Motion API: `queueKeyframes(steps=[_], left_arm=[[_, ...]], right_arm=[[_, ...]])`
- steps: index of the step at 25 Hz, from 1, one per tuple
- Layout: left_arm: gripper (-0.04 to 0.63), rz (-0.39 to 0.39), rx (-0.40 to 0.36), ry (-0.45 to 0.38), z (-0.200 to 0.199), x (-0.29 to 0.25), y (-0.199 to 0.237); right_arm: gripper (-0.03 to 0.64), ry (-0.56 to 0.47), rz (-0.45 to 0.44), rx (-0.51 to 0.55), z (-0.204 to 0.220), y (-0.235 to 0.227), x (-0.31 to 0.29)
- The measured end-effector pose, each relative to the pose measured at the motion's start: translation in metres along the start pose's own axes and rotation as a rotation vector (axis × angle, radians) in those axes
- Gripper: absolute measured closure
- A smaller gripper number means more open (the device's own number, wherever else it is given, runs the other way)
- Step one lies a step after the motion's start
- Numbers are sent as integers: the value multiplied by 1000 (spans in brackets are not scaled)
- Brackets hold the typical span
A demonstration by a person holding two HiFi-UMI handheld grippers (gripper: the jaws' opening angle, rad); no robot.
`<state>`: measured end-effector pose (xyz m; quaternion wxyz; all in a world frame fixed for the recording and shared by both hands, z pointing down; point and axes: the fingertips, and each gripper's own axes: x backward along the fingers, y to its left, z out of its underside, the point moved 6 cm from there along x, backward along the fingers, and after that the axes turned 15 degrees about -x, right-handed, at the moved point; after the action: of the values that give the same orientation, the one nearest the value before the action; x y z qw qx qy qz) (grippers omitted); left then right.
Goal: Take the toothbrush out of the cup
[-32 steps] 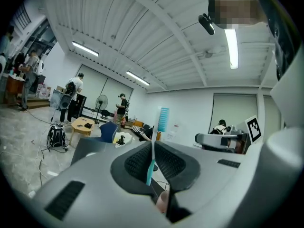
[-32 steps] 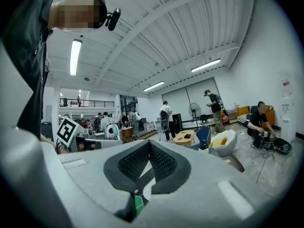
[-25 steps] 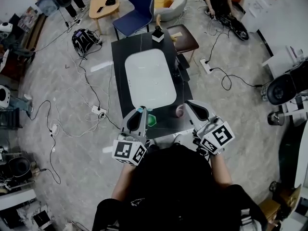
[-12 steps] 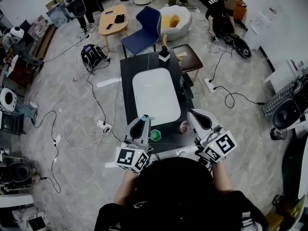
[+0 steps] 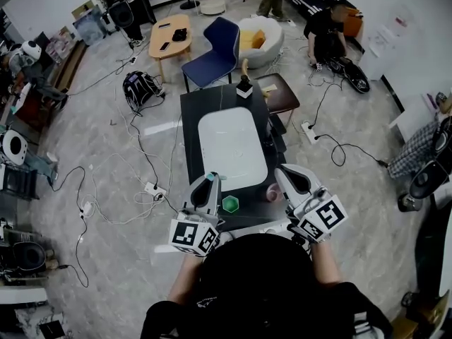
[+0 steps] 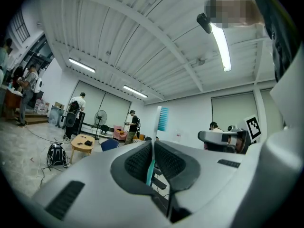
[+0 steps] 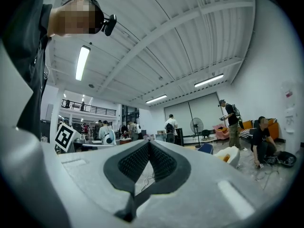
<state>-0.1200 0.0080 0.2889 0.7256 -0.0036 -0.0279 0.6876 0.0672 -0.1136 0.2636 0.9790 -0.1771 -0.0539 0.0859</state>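
A white toothbrush with teal bristles (image 6: pixel 162 118) stands upright between the jaws of my left gripper (image 6: pixel 153 144), which is shut on its handle. In the head view the left gripper (image 5: pixel 210 180) hovers over the near end of the dark table (image 5: pixel 192 122), just left of a green cup (image 5: pixel 229 204). My right gripper (image 5: pixel 284 170) is shut with nothing in it, its pads (image 7: pixel 135 161) meeting, beside a pink cup (image 5: pixel 272 193). Both grippers point upward, toward the ceiling.
A white tray (image 5: pixel 229 143) fills the table's middle, with a small dark box (image 5: pixel 244 89) at the far end. A brown stool (image 5: pixel 277 94), a blue chair (image 5: pixel 217 41) and cables on the floor surround the table. Several people stand or sit at the room's far side.
The head view has shifted, so the table sits a little further right and lower. The left gripper keeps the toothbrush and has drawn slightly away from the green cup. The right gripper stays shut.
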Motion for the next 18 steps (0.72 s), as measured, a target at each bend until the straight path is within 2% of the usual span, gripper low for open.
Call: queueKeyframes(steps=[18], left_arm=[[574, 4, 11, 12, 5, 2, -4]], right_arm=[[612, 27, 4, 5, 6, 1, 0]])
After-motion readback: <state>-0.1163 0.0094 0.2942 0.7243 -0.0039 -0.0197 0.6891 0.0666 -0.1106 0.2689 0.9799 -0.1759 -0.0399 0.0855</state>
